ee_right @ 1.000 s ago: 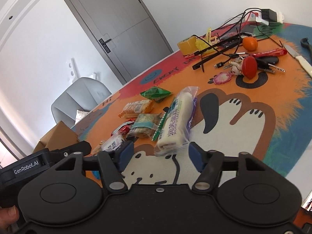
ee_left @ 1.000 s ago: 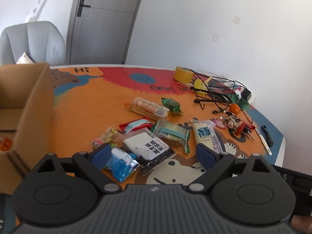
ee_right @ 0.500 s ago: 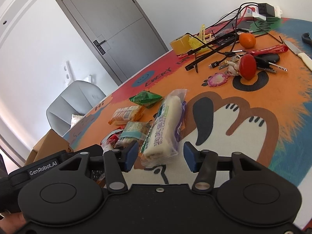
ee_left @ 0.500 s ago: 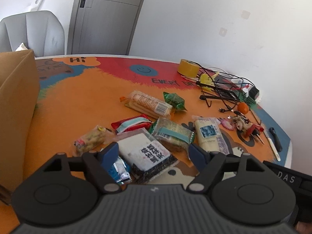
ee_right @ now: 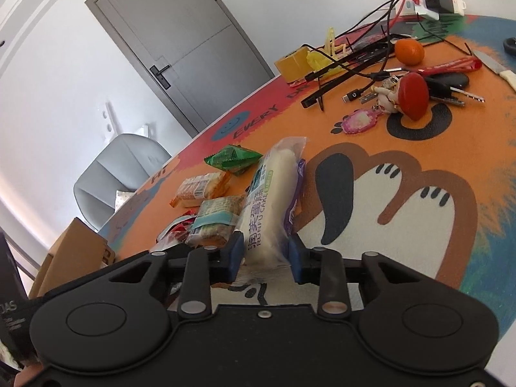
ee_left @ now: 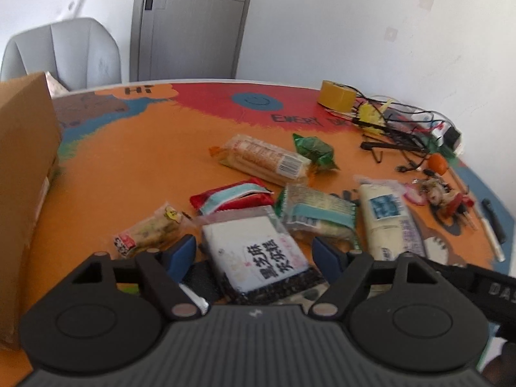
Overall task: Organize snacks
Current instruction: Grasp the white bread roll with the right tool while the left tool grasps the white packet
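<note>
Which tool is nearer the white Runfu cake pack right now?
Right. The right tool has its fingers on both sides of the Runfu cake pack, gripping its near end. The left tool sits to its left, straddling the black sesame pack.

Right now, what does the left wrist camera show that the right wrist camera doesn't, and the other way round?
Only the left wrist view shows the left gripper, open around the black sesame packet, plus the yellow tape roll. Only the right wrist view shows the right gripper shut on the white cake pack, and the red-capped keychain. Both show the green packet, the orange fruit and the cardboard box.
</note>
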Demonstrator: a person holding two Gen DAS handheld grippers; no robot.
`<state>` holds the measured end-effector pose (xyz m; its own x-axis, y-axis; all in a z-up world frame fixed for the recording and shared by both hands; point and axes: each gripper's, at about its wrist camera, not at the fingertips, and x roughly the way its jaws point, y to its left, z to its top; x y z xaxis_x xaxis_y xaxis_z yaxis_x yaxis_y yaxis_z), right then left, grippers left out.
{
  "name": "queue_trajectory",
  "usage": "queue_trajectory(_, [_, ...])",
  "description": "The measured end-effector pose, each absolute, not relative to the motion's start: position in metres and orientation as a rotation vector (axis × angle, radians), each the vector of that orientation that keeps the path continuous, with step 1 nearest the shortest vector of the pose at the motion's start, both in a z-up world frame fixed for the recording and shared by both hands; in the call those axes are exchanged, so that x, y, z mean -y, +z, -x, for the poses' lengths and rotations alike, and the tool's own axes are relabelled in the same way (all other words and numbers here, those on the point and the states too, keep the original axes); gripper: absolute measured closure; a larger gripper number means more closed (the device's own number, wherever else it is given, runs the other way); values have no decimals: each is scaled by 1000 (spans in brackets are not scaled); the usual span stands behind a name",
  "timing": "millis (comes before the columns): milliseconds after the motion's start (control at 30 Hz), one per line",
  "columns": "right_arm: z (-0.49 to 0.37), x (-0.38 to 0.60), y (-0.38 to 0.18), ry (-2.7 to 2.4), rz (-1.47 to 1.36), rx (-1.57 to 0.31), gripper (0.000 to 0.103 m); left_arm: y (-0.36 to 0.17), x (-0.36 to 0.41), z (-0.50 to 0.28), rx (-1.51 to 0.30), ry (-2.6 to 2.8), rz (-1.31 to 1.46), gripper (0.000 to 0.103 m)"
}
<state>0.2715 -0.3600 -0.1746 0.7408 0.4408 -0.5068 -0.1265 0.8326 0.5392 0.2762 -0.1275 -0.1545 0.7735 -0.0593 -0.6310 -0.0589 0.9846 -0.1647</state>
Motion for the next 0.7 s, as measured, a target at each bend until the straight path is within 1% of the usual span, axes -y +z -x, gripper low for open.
queue_trajectory(100, [-269, 361, -174, 334, -499, -676, 73, -155, 131, -275, -684, -3, 148, 25])
queue_trajectory(267, [-260, 361, -168, 340, -438, -698, 73, -156, 134, -270, -680, -12, 107, 32])
queue_trajectory(367, [-253, 364, -163, 321, -411, -701, 72, -157, 134, -266, -671, -10, 99, 41])
queue_trajectory(433, [-250, 366, -161, 303, -402, -702, 71, -157, 132, -263, -666, -11, 104, 50])
queue_trajectory(533, [-246, 365, -158, 272, -373, -703, 63, -154, 128, -259, -667, -24, 130, 56])
queue_trajectory(600, [-245, 362, -155, 268, -349, -688, 48, -152, 126, -254, -663, -33, 139, 57])
queue_trajectory(667, [-248, 357, -153, 254, -323, -676, 42, -151, 125, -251, -666, -37, 148, 57])
queue_trajectory(700, [-250, 354, -153, 250, -306, -671, 42, -150, 124, -249, -665, -40, 156, 57])
